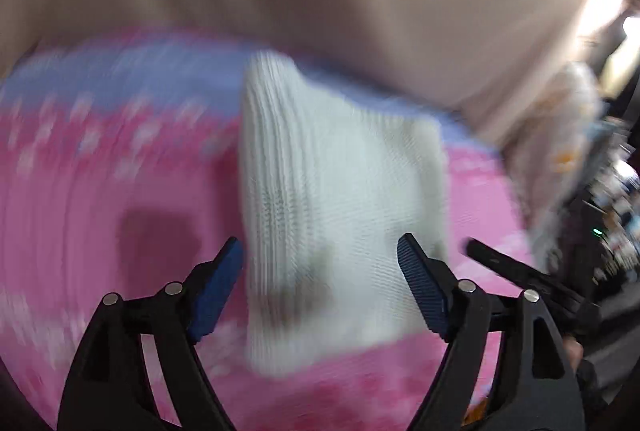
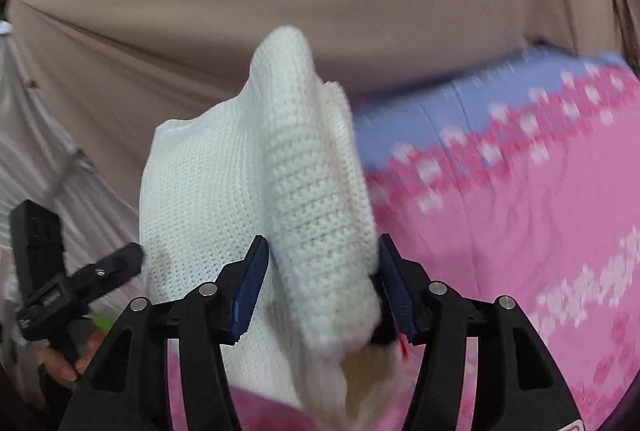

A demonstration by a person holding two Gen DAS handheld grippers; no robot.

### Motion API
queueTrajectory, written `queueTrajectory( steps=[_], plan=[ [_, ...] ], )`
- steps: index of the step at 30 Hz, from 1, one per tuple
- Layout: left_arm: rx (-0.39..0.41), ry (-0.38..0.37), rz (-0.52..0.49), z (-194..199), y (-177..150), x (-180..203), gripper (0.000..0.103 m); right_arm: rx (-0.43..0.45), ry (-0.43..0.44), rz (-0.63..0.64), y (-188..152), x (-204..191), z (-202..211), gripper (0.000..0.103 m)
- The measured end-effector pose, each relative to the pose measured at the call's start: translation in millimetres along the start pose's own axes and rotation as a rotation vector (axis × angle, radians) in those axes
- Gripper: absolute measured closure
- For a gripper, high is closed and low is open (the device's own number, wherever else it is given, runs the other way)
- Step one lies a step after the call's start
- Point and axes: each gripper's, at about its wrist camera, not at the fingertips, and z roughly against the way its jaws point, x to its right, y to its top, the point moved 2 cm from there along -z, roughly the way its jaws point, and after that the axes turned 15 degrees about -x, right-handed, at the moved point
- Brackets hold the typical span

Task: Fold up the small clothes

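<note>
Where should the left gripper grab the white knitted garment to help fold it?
Probably the flat single-layer panel of the white knitted garment, at its free outer edge, coming in from the left. The right gripper already brackets the thick rolled part, so that end is taken. The left gripper is open with the knit in front of it; that panel hangs thin enough to pinch, though blur hides its exact edge.

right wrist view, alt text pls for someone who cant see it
A white knit garment rises between the open fingers of the right gripper, above a pink and blue floral bedspread. The left gripper shows at the left edge.
</note>
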Motion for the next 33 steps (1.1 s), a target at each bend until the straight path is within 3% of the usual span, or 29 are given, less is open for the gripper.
queueTrajectory(
  steps=[1, 3, 5, 6, 8, 10, 13, 15, 16, 17, 18, 19, 21, 25, 27, 30, 31, 33],
  plan=[
    [-0.038, 0.005, 0.093, -19, -12, -21, 0.031, -0.093, -0.045, -0.055, -16, 26, -34, 0.052],
    [-0.029, -0.05, 0.233, -26, -28, -43, 0.03, -0.184, -0.01, -0.12, -35, 53, -56, 0.057],
    [0.021, -0.113, 0.296, -20, -29, -47, 0.02, -0.169, 0.039, -0.116, -39, 63, -46, 0.053],
    [0.036, -0.117, 0.305, -19, -24, -45, 0.014, -0.146, 0.036, -0.083, -32, 62, -39, 0.035],
    [0.06, -0.125, 0.31, -22, -6, -37, 0.01, -0.111, 0.031, -0.043, -10, 59, -35, 0.017],
    [0.053, -0.121, 0.324, -36, 11, -35, 0.006, -0.149, 0.081, -0.022, 14, 55, -53, 0.017],
    [-0.045, -0.114, 0.348, -78, 25, -44, 0.006, -0.224, 0.081, -0.016, 37, 51, -94, 0.017],
    [-0.135, -0.12, 0.368, -111, 28, -50, 0.011, -0.293, 0.089, -0.064, 41, 58, -132, 0.017],
    [-0.125, -0.122, 0.361, -113, 31, -50, 0.012, -0.332, 0.131, -0.106, 42, 61, -152, 0.017],
    [-0.125, -0.132, 0.326, -111, 35, -45, 0.032, -0.36, 0.163, -0.13, 39, 62, -164, 0.021],
    [-0.158, -0.129, 0.308, -109, 38, -40, 0.045, -0.3, 0.157, -0.109, 41, 56, -163, 0.061],
    [-0.164, -0.136, 0.312, -101, 40, -38, 0.052, -0.336, 0.195, -0.078, 42, 48, -168, 0.068],
    [-0.172, -0.173, 0.289, -78, 42, -31, 0.06, -0.347, 0.199, -0.115, 47, 38, -160, 0.073],
    [-0.199, -0.231, 0.248, -42, 24, -18, 0.059, -0.288, 0.249, -0.022, 44, 10, -98, 0.074],
    [-0.244, -0.179, 0.253, -54, 3, -16, 0.056, -0.303, 0.243, -0.02, 27, 13, -83, 0.069],
    [-0.3, -0.033, 0.243, -90, -21, -16, 0.048, -0.399, 0.16, -0.057, -12, 37, -115, 0.061],
    [-0.284, -0.029, 0.252, -89, -26, -16, 0.047, -0.458, 0.084, -0.099, -26, 50, -131, 0.061],
    [-0.225, -0.017, 0.249, -70, -29, -11, 0.044, -0.426, 0.117, -0.133, -36, 55, -120, 0.058]
  ],
)
